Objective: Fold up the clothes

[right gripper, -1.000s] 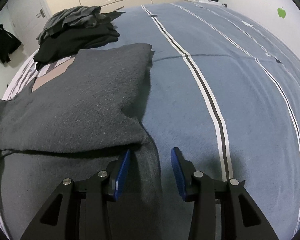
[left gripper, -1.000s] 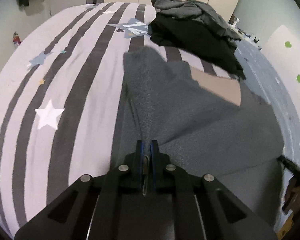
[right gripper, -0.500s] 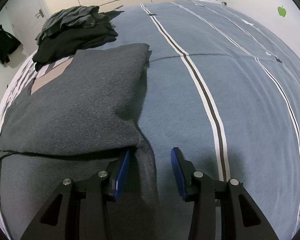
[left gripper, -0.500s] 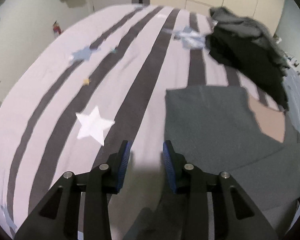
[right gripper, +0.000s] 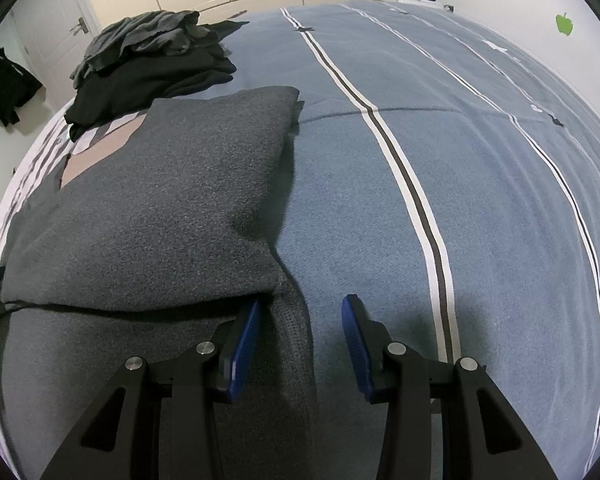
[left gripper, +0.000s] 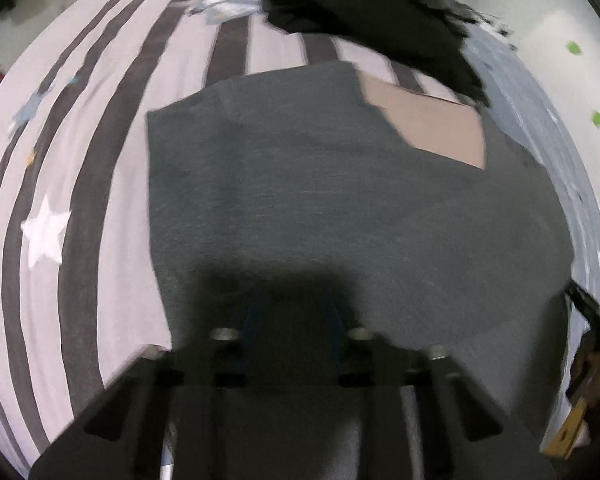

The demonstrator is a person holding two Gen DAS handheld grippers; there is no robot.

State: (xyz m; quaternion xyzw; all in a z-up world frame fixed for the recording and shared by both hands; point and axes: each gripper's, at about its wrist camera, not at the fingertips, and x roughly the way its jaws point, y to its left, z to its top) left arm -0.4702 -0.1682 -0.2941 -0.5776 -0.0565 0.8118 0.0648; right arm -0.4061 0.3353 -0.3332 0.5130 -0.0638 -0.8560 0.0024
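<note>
A dark grey sweater (left gripper: 340, 200) with a tan patch (left gripper: 436, 120) lies flat on the bed, its upper part folded down over the lower. My left gripper (left gripper: 294, 320) hovers low over its near left part in blur and shadow. Its blue pads stand apart and are closing, with only flat fabric under them. In the right wrist view the sweater (right gripper: 160, 200) fills the left half. My right gripper (right gripper: 300, 332) is open at the sweater's right edge. The ribbed hem lies between its pads, and the left pad (right gripper: 244, 336) sits at the fold's lip.
A pile of dark clothes (left gripper: 372, 12) lies beyond the sweater; the right wrist view shows the pile (right gripper: 148, 64) at the back left. Left of the sweater runs a grey-striped cover (left gripper: 80, 160) with stars; to its right a blue cover (right gripper: 460, 200) with white stripes.
The left gripper let go of the raised grey fabric, opened, swung left over the striped cover, then came back over the sweater. The fabric now lies flat. The right gripper has not moved.
</note>
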